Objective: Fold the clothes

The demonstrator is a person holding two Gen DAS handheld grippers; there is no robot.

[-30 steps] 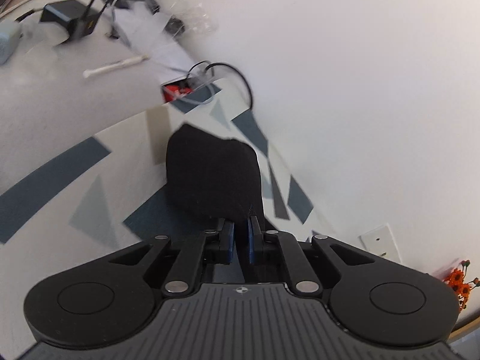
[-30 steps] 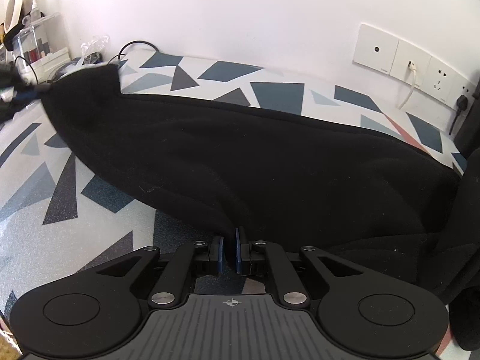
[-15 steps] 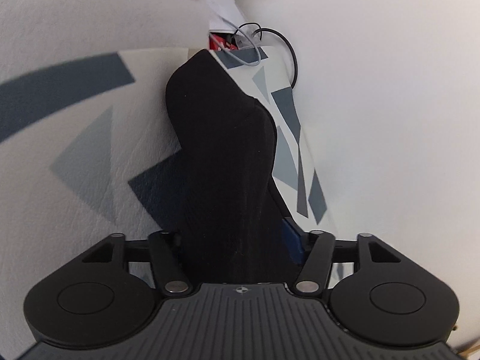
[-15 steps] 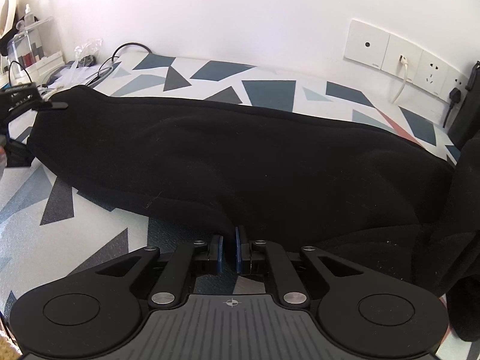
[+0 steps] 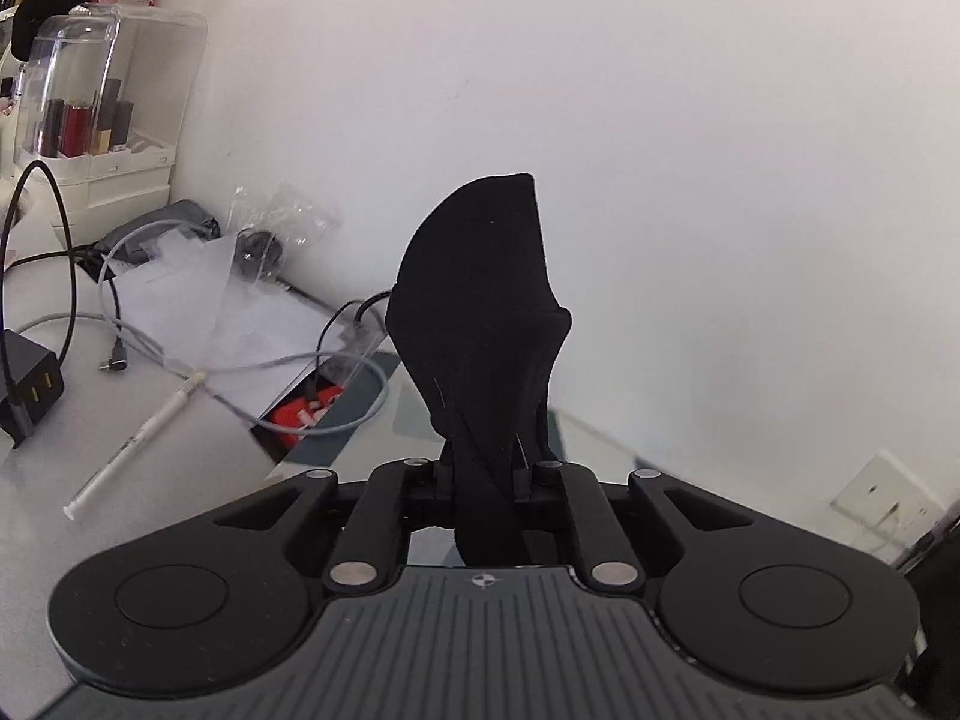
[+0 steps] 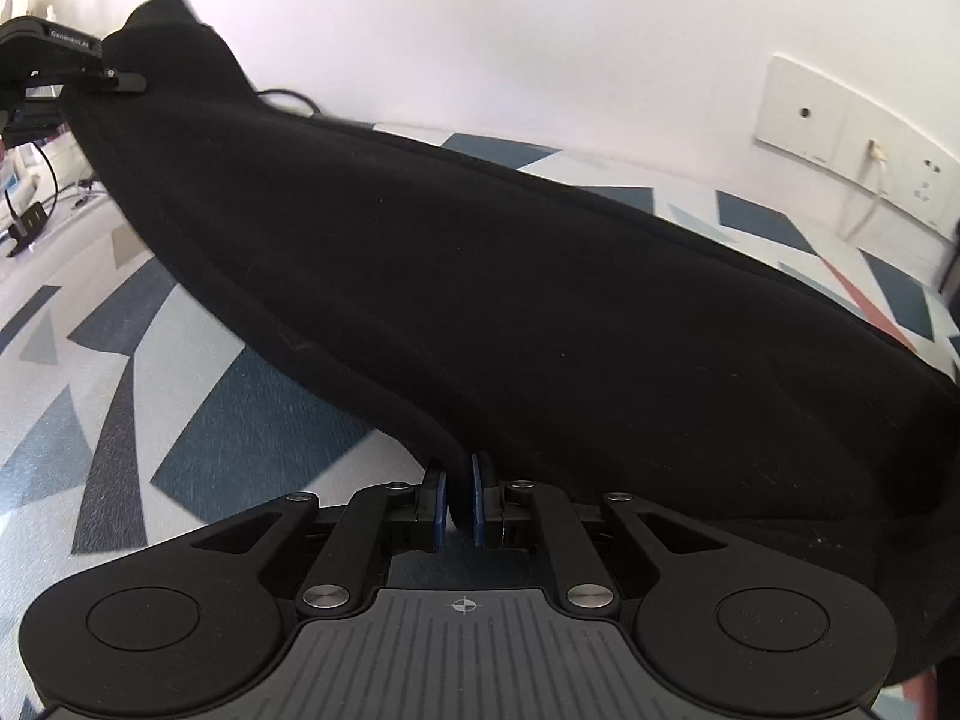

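The black garment (image 6: 480,312) is mid-fold: the left gripper (image 5: 487,474) and right gripper (image 6: 459,501), each clamped on its near edge, hold it up off the patterned table (image 6: 180,420) (far part trailing on it), nothing laid flat

Each gripper, left gripper (image 5: 486,474) and right gripper (image 6: 459,507), has a ribbed grey housing bearing a small crosshair mark. To either side of that mark sit round black discs, black linkage arms with silver pivot screws, and blue-lined fingers (image 6: 441,507).
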